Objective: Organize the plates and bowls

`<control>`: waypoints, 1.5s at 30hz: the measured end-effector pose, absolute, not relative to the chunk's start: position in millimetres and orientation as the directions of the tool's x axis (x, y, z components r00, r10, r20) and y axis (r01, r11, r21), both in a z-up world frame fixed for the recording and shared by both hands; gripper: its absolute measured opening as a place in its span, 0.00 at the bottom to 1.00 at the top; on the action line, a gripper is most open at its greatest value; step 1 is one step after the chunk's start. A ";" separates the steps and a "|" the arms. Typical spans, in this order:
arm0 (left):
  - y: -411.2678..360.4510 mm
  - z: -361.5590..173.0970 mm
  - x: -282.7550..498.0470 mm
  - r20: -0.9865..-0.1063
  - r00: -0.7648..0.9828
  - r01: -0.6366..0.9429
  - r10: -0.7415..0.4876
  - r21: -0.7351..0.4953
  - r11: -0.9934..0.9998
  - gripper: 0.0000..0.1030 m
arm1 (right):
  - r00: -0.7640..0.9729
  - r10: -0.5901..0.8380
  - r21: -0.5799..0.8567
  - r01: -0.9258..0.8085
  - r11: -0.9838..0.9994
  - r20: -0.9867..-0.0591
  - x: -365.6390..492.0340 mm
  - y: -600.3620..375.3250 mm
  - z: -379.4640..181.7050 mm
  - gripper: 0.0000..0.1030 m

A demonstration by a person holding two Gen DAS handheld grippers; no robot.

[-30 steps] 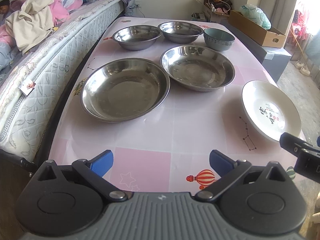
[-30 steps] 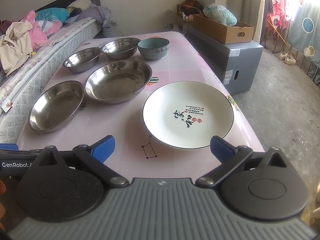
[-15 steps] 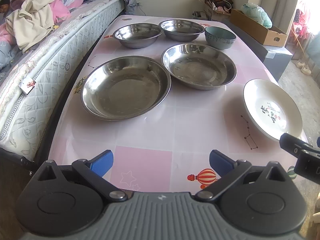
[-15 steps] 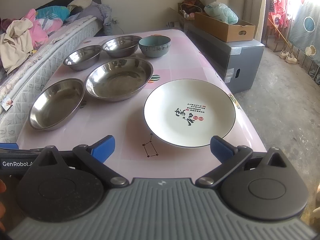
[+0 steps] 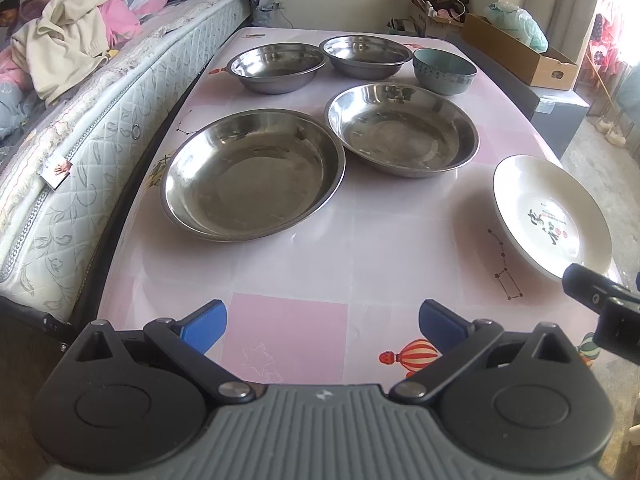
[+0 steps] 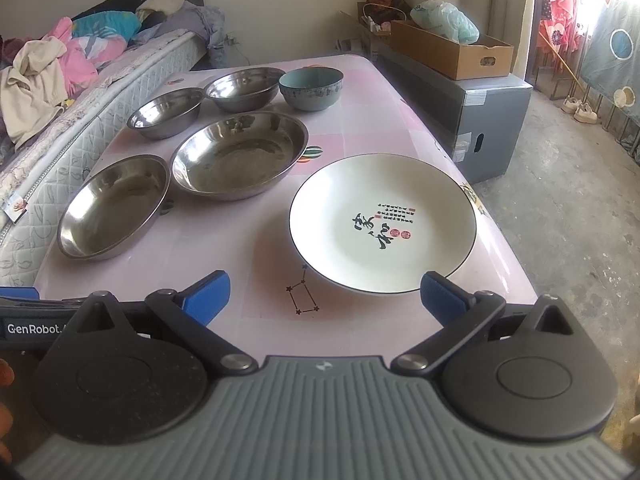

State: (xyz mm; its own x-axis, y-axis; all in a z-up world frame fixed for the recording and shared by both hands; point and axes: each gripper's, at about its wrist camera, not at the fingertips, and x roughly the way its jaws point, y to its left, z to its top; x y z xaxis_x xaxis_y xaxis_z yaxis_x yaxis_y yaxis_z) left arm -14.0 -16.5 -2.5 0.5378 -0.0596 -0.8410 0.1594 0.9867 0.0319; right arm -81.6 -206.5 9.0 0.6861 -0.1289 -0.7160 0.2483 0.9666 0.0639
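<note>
1. Across the pink table (image 5: 304,256), everything I am sorting is sitting apart from everything else and nothing is stacked yet; I am holding both tools back at the near edge, above the cloth.
2. Straight ahead of my right gripper (image 6: 325,294), the white plate (image 6: 382,222) is lying flat, its near rim reaching just about to my right-hand blue pad (image 6: 438,295), so this is the hand that is closer to it. Being round, it is offering no long side to line up with; I judge that a rim pinch from the near edge is what the next move is calling for.
3. Ahead and slightly left of my left gripper (image 5: 322,322), the near steel dish (image 5: 252,174) is sitting well apart from my fingers, with the second steel dish (image 5: 402,130) just beside it to the right, rims close though I cannot tell whether they are touching.
4. Behind those, two smaller steel bowls (image 5: 276,66) (image 5: 366,56) are standing side by side, and the blue-green bowl (image 5: 444,70) is standing at the right end of that back row, far from both hands.
5. Both pairs of fingers are spread wide and gripping nothing.
6. Off the table's right edge the plate is sitting close to the drop, so I am judging a careless nudge to be the risk.
</note>
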 end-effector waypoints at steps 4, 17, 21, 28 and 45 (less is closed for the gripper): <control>-9.9 -3.3 7.8 -0.823 0.568 0.116 0.002 0.082 0.990 1.00 | 0.734 -0.123 0.067 0.224 0.972 -0.668 -72.3 -209.5 21.0 0.99; 44.0 7.0 109.1 -0.791 0.603 -0.046 0.101 0.091 0.995 1.00 | 0.827 0.006 0.131 0.082 0.988 -0.562 13.3 -233.0 67.9 0.99; 54.5 9.5 132.7 -0.783 0.612 -0.067 0.116 0.094 0.993 1.00 | 0.811 0.033 0.146 0.065 0.987 -0.584 53.8 -232.1 69.9 0.99; 64.9 18.5 181.2 -0.761 0.643 -0.070 0.089 0.058 0.996 1.00 | 0.831 0.240 0.214 -0.150 0.965 -0.501 112.1 -224.0 72.3 0.99; 85.9 -5.1 317.1 -0.688 0.721 -0.004 -0.083 -0.124 0.992 0.94 | 0.663 0.423 0.443 -0.151 0.884 -0.618 324.8 -183.7 6.2 0.94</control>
